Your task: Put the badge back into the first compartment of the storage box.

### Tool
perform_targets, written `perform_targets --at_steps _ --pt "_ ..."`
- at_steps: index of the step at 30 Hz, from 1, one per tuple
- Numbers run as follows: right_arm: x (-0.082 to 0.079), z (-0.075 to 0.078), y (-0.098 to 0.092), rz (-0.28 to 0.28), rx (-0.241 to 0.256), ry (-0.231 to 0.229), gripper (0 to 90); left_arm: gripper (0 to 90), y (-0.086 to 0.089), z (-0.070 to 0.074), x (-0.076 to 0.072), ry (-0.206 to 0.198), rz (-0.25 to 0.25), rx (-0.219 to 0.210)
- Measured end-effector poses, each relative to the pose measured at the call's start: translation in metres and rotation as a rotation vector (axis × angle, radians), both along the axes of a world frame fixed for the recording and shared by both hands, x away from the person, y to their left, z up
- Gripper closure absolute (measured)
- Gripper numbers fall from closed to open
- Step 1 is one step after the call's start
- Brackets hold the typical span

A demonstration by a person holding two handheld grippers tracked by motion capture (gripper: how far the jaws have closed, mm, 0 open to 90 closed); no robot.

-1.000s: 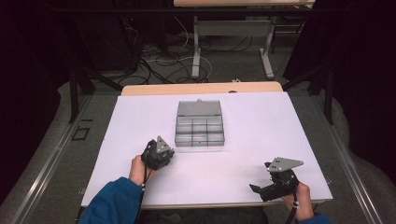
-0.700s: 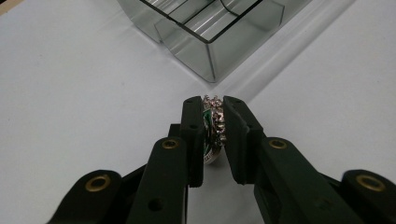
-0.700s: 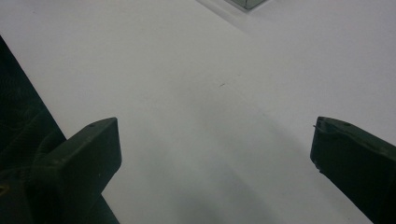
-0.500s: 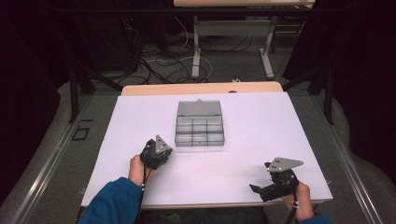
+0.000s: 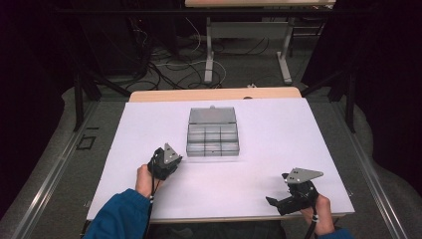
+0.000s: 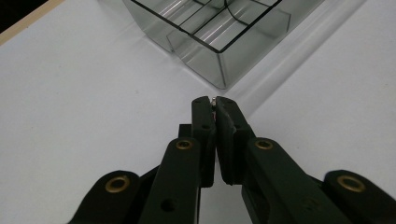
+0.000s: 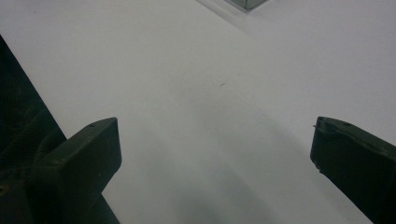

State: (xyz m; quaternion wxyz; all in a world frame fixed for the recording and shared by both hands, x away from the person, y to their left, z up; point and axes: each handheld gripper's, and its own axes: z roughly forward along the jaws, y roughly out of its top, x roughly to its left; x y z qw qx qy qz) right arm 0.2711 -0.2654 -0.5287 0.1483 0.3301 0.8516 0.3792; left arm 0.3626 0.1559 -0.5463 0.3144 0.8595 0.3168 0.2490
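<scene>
A: We see a dark room with cables on the floor, and one white desk (image 5: 278, 149) before us.

B: One clear compartment box (image 5: 212, 137) sits mid-desk, lid open, likely ready for filling.

A: Two claws. Our left claw (image 6: 214, 103), just near-left of the box, is closed on one tiny metal part (image 6: 214, 99), seemingly bound for a compartment.

B: Our right claw (image 5: 273, 201) rests near-right, jaws wide apart, holding nothing.

The compartment box (image 5: 213, 133) sits mid-table (image 5: 278, 124), left gripper (image 5: 168, 160) just beside its near-left corner, right gripper (image 5: 286, 199) well apart.
</scene>
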Motion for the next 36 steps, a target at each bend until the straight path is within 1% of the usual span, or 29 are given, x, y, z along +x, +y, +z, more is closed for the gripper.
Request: perform_targets --at_steps 2,6,7,10,11,14,15,16,17,18,19,20,21,23,24,26,27,28,30,31,32,33,34,35,36 --pt "0.0 0.0 0.0 0.003 0.0 -0.004 1.5 87.4 0.0 0.001 0.0 -0.002 -0.007 0.0" --pt "0.0 0.0 0.0 0.001 0.0 -0.001 1.5 87.4 0.0 0.002 0.0 0.011 -0.014 -0.012" --pt "0.0 -0.001 0.0 -0.002 0.008 -0.006 1.5 87.5 0.001 0.003 0.0 0.002 -0.011 -0.015" --pt "0.0 -0.001 0.0 -0.002 0.01 -0.008 1.5 87.4 0.002 0.004 0.0 0.004 -0.014 -0.013" --pt "0.0 -0.001 0.0 -0.001 0.016 -0.016 1.5 87.4 0.002 0.004 0.0 0.005 -0.015 -0.016" --pt "0.001 -0.001 0.0 0.005 0.006 -0.01 1.5 87.4 0.002 0.005 0.0 0.006 -0.017 -0.016" --pt "0.0 -0.001 0.0 -0.004 0.011 -0.005 1.5 87.5 0.002 0.005 -0.001 0.006 -0.015 -0.017" --pt "0.0 -0.001 0.0 -0.002 0.016 -0.015 1.5 87.4 0.002 0.005 -0.001 0.006 -0.014 -0.018" --pt "0.0 -0.001 0.001 -0.006 0.018 -0.015 1.5 87.4 0.002 0.006 -0.001 0.007 -0.014 -0.018" --pt "0.0 -0.001 0.0 0.004 0.014 -0.015 1.5 87.4 0.002 0.006 -0.001 0.007 -0.015 -0.017" --pt "0.0 0.0 0.0 0.002 0.008 -0.004 1.5 87.4 0.002 0.006 -0.001 0.01 -0.013 -0.021" --pt "0.001 -0.001 0.0 0.006 0.008 -0.018 1.5 87.4 0.002 0.006 -0.001 0.001 -0.017 -0.016" --pt "0.001 0.0 0.0 0.01 0.003 -0.014 1.5 87.5 0.002 0.007 -0.001 0.002 -0.017 -0.021" --pt "0.001 0.0 0.0 0.01 0.004 -0.014 1.5 87.4 0.003 0.008 -0.001 -0.006 -0.018 -0.019" --pt "0.001 0.0 0.0 0.01 0.004 -0.014 1.5 87.4 0.003 0.008 -0.001 -0.004 -0.013 -0.026" --pt "0.001 0.0 0.0 0.01 0.005 -0.011 1.5 87.4 0.003 0.009 -0.002 0.001 -0.015 -0.026" --pt "0.0 -0.001 0.001 0.004 0.02 -0.011 1.5 87.4 0.003 0.009 -0.002 -0.002 -0.02 -0.028" --pt "0.0 -0.001 0.001 0.0 0.019 -0.014 1.5 87.4 0.003 0.01 -0.002 -0.005 -0.018 -0.032" --pt "0.0 -0.001 0.001 0.006 0.014 -0.02 1.5 87.4 0.002 0.011 -0.003 -0.006 -0.021 -0.033" --pt "0.0 -0.001 0.001 0.003 0.014 -0.022 1.5 87.4 0.003 0.012 -0.003 -0.003 -0.025 -0.024" --pt "0.0 -0.001 0.001 -0.001 0.018 -0.015 1.5 87.4 0.003 0.013 -0.003 -0.01 -0.026 -0.023" --pt "0.0 -0.001 0.001 0.004 0.022 -0.012 1.5 87.4 0.003 0.012 -0.003 -0.011 -0.021 -0.037" --pt "0.0 -0.001 0.001 0.004 0.022 -0.012 1.5 87.4 0.003 0.014 -0.004 -0.02 -0.023 -0.025" --pt "0.0 -0.001 0.0 0.005 0.019 -0.018 1.5 87.4 0.003 0.015 -0.005 -0.024 -0.022 -0.028" --pt "-0.001 -0.001 0.001 -0.001 0.023 -0.012 1.5 87.4 0.004 0.016 -0.006 -0.029 -0.021 -0.028"
